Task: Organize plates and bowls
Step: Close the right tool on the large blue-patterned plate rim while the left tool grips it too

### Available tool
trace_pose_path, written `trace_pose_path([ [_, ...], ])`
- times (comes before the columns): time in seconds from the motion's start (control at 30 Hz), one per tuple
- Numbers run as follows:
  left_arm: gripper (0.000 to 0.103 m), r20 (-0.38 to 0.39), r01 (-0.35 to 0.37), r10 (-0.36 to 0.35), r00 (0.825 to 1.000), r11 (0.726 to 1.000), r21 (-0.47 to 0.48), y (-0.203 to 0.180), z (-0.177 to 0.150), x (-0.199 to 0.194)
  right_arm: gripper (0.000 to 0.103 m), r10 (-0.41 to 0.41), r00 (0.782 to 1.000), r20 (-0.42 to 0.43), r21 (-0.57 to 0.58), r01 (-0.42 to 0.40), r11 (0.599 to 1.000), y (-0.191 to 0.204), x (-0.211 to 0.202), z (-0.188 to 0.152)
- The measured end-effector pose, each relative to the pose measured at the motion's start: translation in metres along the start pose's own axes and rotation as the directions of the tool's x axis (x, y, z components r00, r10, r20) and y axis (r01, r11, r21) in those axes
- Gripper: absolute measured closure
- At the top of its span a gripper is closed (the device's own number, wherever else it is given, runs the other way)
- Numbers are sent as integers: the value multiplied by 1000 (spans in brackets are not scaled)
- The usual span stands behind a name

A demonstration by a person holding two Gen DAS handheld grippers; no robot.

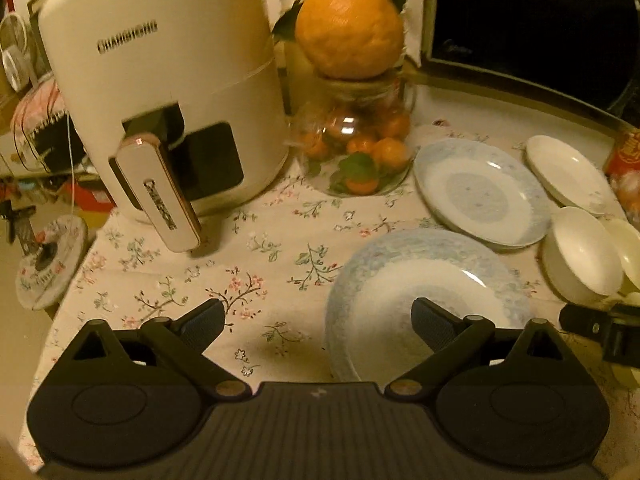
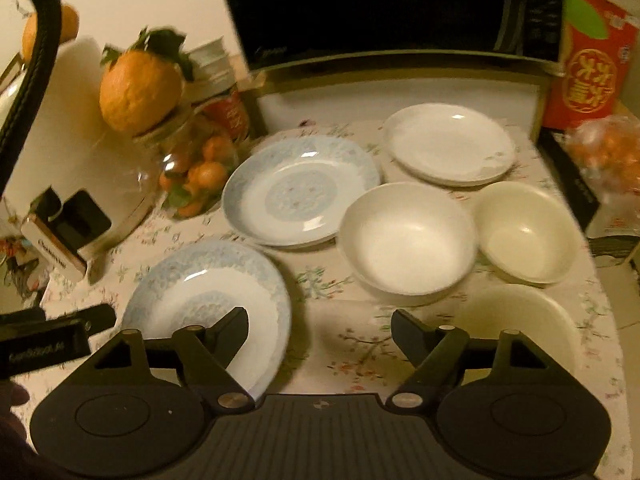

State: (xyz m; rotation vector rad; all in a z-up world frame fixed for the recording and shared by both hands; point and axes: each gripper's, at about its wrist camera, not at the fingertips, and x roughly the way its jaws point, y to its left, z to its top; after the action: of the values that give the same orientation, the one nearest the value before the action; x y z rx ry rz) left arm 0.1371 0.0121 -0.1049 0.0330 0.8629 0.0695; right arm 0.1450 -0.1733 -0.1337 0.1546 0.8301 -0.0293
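Observation:
Two blue-rimmed plates lie on the floral tablecloth: a near one (image 1: 404,276) (image 2: 208,280) and a far one (image 1: 480,192) (image 2: 300,188). A white plate (image 1: 568,172) (image 2: 448,144) lies behind them. Two bowls stand side by side, a white bowl (image 1: 580,252) (image 2: 408,236) and a cream bowl (image 2: 528,232). A third cream bowl (image 2: 520,320) sits under my right finger. My left gripper (image 1: 316,316) is open, its right finger over the near blue plate. My right gripper (image 2: 318,328) is open and empty above the cloth between the near plate and the third bowl.
A white air fryer (image 1: 160,80) stands at the back left. A glass jar of small oranges (image 1: 360,148) carries a large orange (image 1: 348,28). A black microwave (image 2: 380,8) fills the back. A red box (image 2: 588,72) and a bag of oranges (image 2: 608,152) sit right.

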Motion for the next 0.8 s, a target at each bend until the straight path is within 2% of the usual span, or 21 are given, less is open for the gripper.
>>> trace_pose_path([
  [0.1,14,-41,19,-21,999,999,-45,8,-1,15,30,13,999,-30,3,-13,1000,2,14,0],
  [0.2,28,-107,47,-57,993,994,-101,13,-6,32,31,26,998,-53,22,-25,999,0,26,2],
  [0.37,51,-177,60,-84,981,988,-140,14,-18,53,42,61,990,-128,79,-51,996,-3,52,-1],
  [0.4,53,-185,66,-93,978,987,-147,15,-19,57,43,62,989,-134,76,-52,996,-2,55,-1],
  [0.43,51,-197,76,-107,975,984,-159,16,-22,60,44,59,989,-137,65,-51,997,0,59,-1],
  [0.53,56,-182,103,-136,974,978,-180,18,-23,60,50,60,988,-145,43,-54,998,5,67,-2],
  [0.6,66,-172,124,-153,973,978,-168,14,-21,58,54,67,985,-158,50,-60,997,5,71,-3],
  [0.63,76,-166,142,-169,972,976,-164,12,-21,57,56,67,986,-154,47,-61,997,6,73,-4],
  [0.67,83,-161,166,-192,968,973,-161,9,-20,56,59,62,988,-143,34,-58,998,7,74,-4],
  [0.7,83,-156,163,-186,970,975,-151,7,-19,55,73,64,988,-140,19,-62,998,9,73,-5],
  [0.73,83,-155,156,-178,972,978,-140,5,-19,54,92,80,987,-137,15,-78,997,10,73,-5],
  [0.8,88,-154,152,-175,972,977,-151,8,-19,53,91,94,986,-135,29,-91,995,12,70,-6],
])
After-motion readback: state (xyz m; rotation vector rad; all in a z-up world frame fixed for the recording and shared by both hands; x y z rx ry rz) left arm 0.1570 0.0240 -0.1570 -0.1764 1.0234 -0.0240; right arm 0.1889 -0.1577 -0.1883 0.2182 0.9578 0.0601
